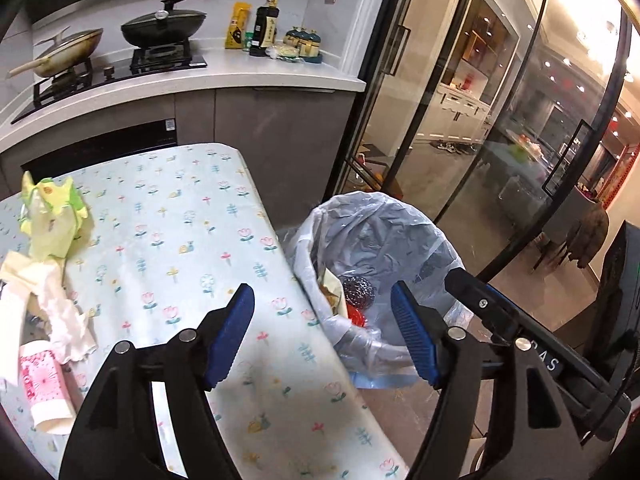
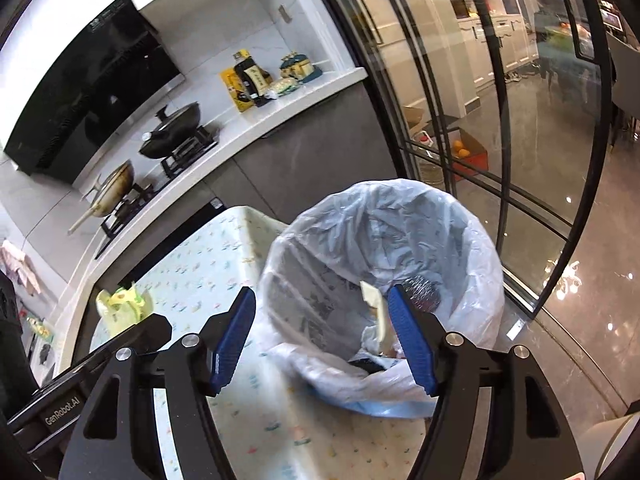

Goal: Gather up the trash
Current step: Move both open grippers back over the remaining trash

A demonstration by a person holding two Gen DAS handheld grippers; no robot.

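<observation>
My left gripper (image 1: 323,289) is open and holds nothing, hanging over the table edge beside the bin (image 1: 384,236), which has a pale blue liner. Inside the bin lie a metal scourer (image 1: 358,290) and something red (image 1: 356,314). On the floral tablecloth (image 1: 192,240) to the left sit a yellow-green wrapper (image 1: 54,216), crumpled white tissue (image 1: 60,312) and a pink paper cup (image 1: 42,388). My right gripper (image 2: 322,291) is open and empty above the near rim of the bin (image 2: 460,240). A cream scrap (image 2: 376,304) and the scourer (image 2: 424,286) are in the liner.
A counter (image 1: 224,68) behind the table carries a gas hob with a wok (image 1: 68,46) and a lidded pan (image 1: 164,26), plus bottles (image 1: 266,26). Glass sliding doors (image 1: 460,140) stand right of the bin. The right gripper's body (image 1: 520,344) is close beside the left one.
</observation>
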